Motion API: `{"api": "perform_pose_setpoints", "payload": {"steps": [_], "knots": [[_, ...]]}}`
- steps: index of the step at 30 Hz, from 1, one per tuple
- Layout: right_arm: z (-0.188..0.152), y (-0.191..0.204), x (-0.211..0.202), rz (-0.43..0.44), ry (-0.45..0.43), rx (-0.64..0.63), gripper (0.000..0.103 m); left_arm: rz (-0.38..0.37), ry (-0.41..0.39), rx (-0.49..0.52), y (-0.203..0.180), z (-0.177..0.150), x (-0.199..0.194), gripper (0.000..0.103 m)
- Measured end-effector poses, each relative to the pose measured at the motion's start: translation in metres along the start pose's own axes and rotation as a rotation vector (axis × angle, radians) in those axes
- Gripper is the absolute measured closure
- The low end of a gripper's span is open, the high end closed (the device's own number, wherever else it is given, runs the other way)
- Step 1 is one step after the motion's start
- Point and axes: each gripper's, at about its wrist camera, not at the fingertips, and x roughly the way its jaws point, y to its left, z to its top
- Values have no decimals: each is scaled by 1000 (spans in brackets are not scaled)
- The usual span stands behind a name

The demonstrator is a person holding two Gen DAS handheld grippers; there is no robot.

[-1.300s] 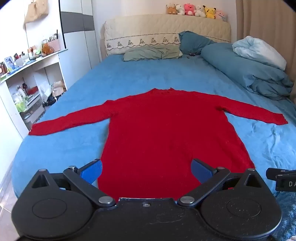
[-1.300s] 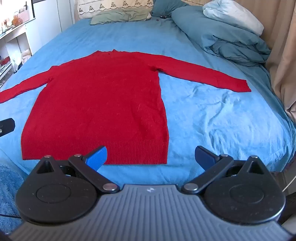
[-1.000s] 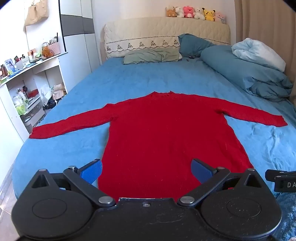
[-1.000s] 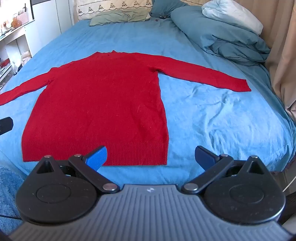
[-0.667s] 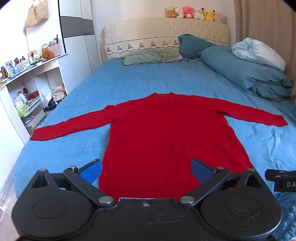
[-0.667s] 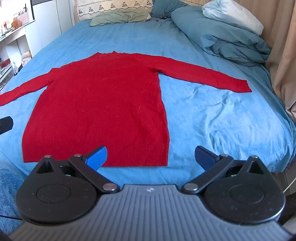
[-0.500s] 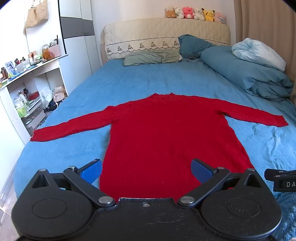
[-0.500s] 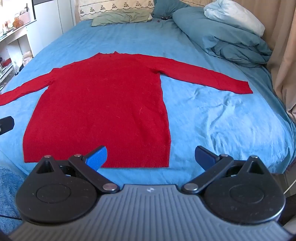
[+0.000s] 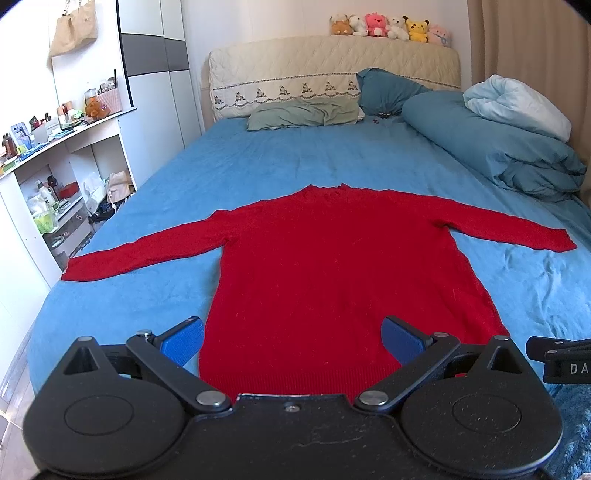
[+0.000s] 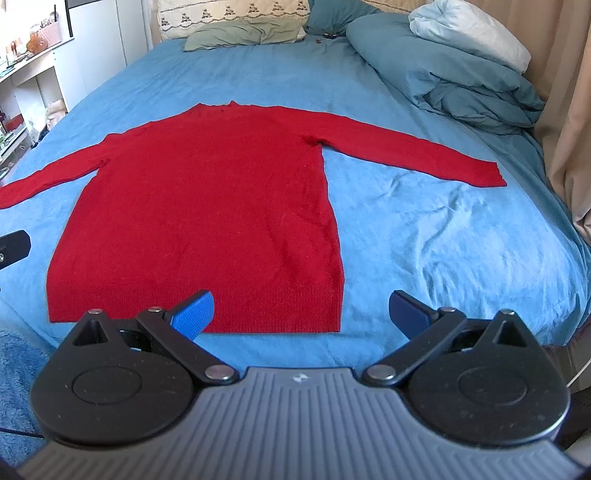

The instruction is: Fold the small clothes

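Red sweater point(image 9: 332, 273) spread flat on the blue bedsheet point(image 9: 280, 166), sleeves out.
Left gripper point(image 9: 291, 338) gapes wide over the hem; right gripper point(image 10: 301, 310) gapes above the hem's right corner, both empty.

a home bedroom is showing here: a bed point(image 9: 258, 162) is lying under pillows point(image 9: 303, 114), plush toys point(image 9: 388, 26) are sitting atop the headboard point(image 9: 332, 62), cluttered shelves point(image 9: 55, 155) are standing alongside.
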Motion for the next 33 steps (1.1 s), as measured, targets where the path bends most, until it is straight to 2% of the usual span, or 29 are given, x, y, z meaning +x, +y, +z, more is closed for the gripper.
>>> {"api": "perform_pose_setpoints", "payload": {"steps": [33], "knots": [[1, 5, 0, 4, 1, 3, 0, 8, -6, -1, -1, -3, 2, 0]]}}
